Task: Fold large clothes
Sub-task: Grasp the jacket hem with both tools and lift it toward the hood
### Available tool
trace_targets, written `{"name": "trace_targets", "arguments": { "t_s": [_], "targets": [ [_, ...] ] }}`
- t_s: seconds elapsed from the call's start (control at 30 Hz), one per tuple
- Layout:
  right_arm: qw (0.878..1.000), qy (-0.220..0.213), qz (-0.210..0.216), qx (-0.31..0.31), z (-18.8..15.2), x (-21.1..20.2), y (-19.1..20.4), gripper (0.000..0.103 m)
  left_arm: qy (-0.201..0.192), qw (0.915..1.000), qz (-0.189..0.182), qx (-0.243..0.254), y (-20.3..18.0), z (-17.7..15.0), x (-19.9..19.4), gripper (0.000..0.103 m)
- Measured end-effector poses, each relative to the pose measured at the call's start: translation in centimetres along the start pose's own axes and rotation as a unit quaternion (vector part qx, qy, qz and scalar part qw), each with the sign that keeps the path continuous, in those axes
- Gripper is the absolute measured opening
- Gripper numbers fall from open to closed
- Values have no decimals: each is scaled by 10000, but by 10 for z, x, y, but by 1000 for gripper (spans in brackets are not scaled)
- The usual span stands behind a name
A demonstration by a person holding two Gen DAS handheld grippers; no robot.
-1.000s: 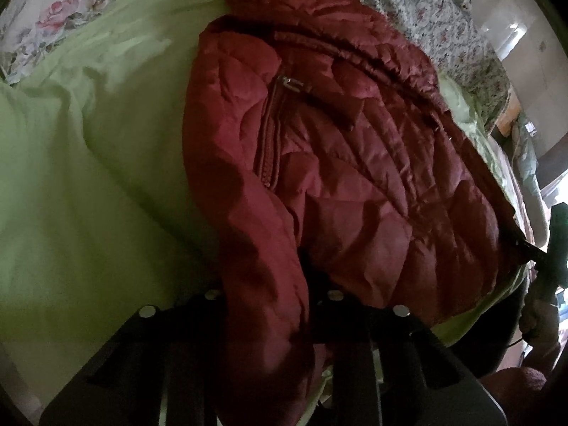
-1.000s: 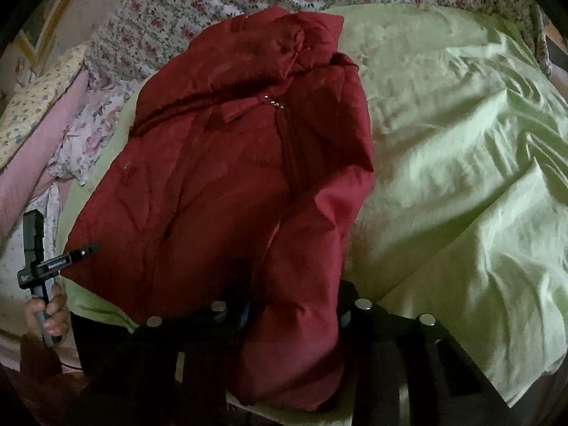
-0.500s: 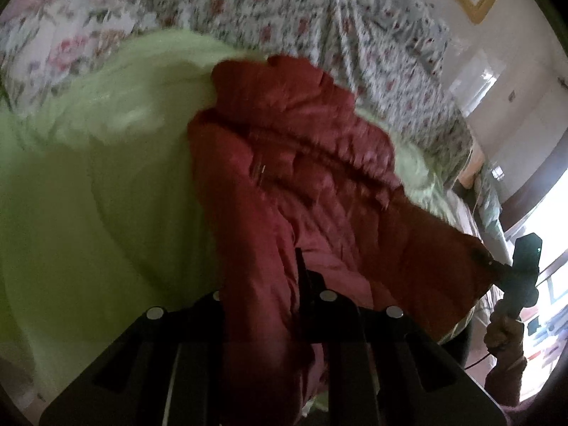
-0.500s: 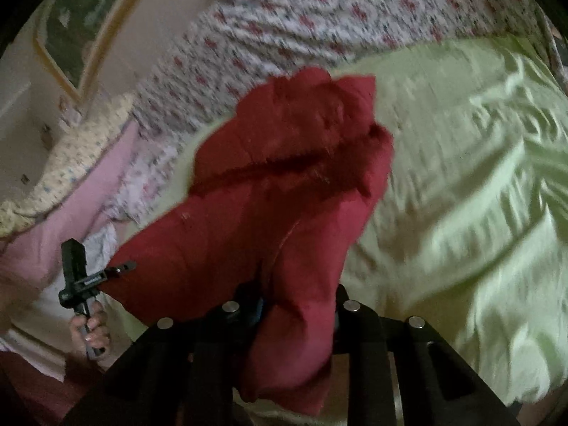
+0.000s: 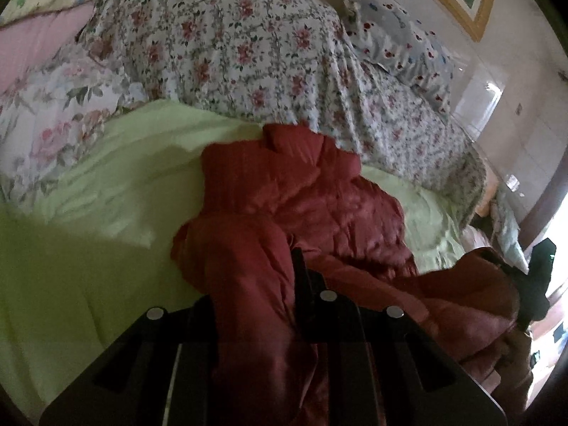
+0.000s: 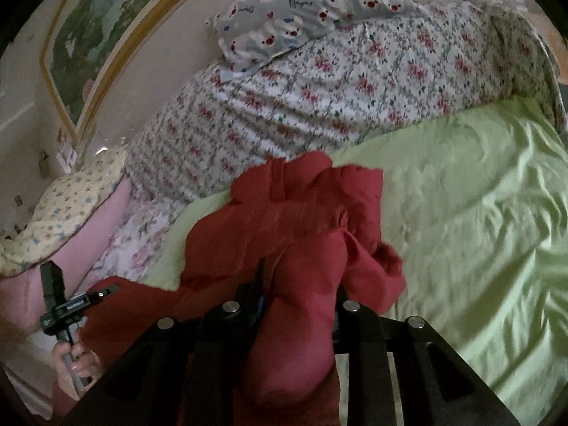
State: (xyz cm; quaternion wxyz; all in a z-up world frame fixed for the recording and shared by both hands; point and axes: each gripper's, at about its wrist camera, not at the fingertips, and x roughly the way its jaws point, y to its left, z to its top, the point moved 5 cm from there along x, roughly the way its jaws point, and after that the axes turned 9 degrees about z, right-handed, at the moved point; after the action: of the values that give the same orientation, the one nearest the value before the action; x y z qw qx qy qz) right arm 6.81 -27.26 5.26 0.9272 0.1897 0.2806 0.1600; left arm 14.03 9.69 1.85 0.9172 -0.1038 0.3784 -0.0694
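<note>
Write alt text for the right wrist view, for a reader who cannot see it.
A red padded jacket is pinched in the right tongs at the bottom of the picture, its far part bunched on a light green sheet. Behind lie a floral quilt and a bear-print pillow. At lower left, a hand holds the left tongs, which grip another edge of the jacket.

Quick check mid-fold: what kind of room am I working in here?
Most likely a bedroom: a bed under a green sheet, a floral quilt heaped behind it, a bear-print pillow on top, and a framed picture on the wall.
</note>
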Motion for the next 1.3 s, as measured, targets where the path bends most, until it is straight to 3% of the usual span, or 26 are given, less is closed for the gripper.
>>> {"name": "trace_targets", "arguments": {
  "t_s": [0.33, 0.63, 0.83, 1.3],
  "targets": [
    [9991, -252, -316, -105, 49, 54, -15, 23, -64, 9994, 291, -184, -8, 45, 50, 16],
    [9984, -273, -499, -58, 68, 89, -30, 24, 56, 9987, 396, -309, -4, 66, 87, 19],
    [9966, -271, -775, 81, 84, 109, -51, 24, 217, 9968, 673, -384, 2, 82, 126, 19],
    [9902, 159, -1361, 258, 96, 189, -106, 26, 704, 9921, 967, -377, 13, 101, 219, 21]
  ]
}}
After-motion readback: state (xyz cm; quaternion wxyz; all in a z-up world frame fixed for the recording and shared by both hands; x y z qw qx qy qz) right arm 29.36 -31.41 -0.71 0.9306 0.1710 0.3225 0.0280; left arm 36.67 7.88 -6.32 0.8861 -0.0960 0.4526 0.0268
